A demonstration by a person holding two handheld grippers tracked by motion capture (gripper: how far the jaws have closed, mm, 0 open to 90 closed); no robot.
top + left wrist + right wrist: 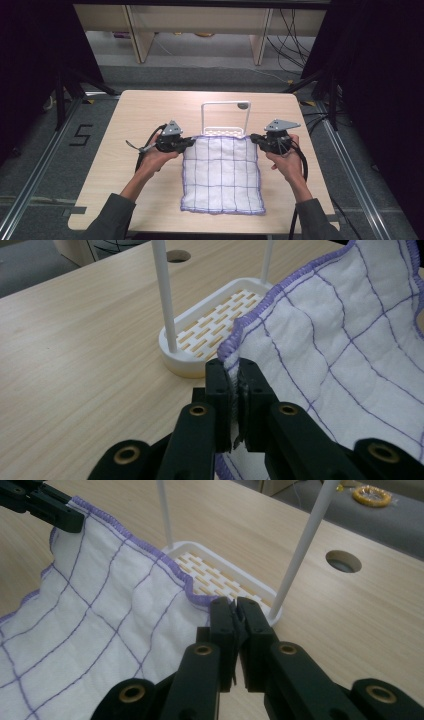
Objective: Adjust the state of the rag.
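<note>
Left gripper (190, 142) and right gripper (253, 137) each clamped a far corner of the purple-checked white cloth (221, 172), lifted just before the white towel rack (225, 119), on the wooden table (130, 120).

A white quilted cloth (222, 175) with purple grid stitching and purple hem is lifted by its two far corners, its near edge on the worktop, its far edge over a white slatted rack (225, 131).

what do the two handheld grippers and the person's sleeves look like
Both the left gripper and the right gripper are black, each topped by a grey three-cornered plate and trailing a black cable. Their jaws are flat black blocks on arms with brass-coloured pivot rings. The person's sleeves are dark grey-green.
</note>
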